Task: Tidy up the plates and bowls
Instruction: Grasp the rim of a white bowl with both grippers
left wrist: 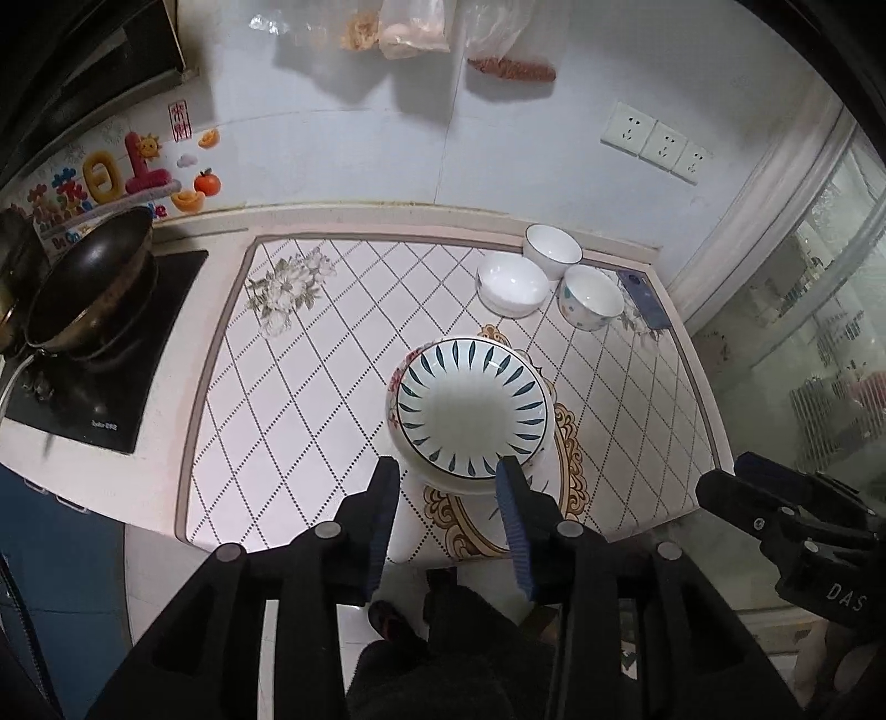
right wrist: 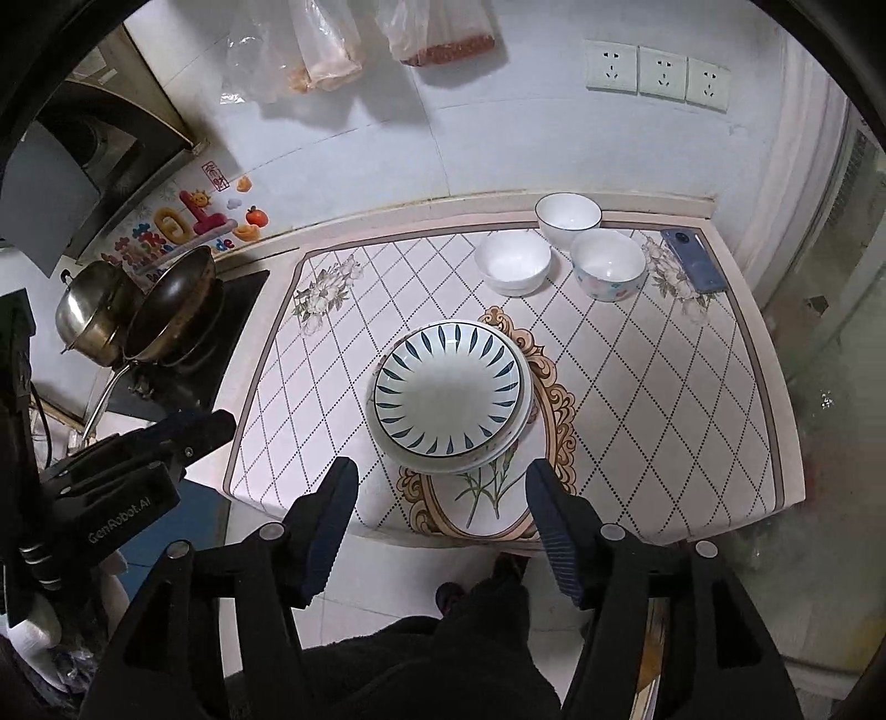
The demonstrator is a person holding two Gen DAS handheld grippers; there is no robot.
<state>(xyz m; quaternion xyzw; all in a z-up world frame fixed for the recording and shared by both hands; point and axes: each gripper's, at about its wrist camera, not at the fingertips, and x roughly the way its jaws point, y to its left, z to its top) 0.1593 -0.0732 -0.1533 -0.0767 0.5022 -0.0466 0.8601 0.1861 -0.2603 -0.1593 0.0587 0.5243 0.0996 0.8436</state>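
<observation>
A stack of plates, topped by a white plate with blue leaf marks (left wrist: 473,410) (right wrist: 448,396), rests on the patterned counter mat (right wrist: 637,387). Three bowls stand at the back right: a plain white one (left wrist: 510,282) (right wrist: 512,260), a white one with a dark rim (left wrist: 552,249) (right wrist: 567,216), and a speckled one (left wrist: 590,296) (right wrist: 608,263). My left gripper (left wrist: 447,471) hangs open above the stack's near edge, holding nothing. My right gripper (right wrist: 443,471) is open wider, also above the near edge and empty.
A dark phone (left wrist: 642,296) (right wrist: 695,260) lies at the mat's back right corner. A wok (left wrist: 88,288) (right wrist: 171,310) and a steel pot (right wrist: 91,310) sit on the stove to the left. Plastic bags (right wrist: 443,33) hang on the wall. The counter's front edge is just below the grippers.
</observation>
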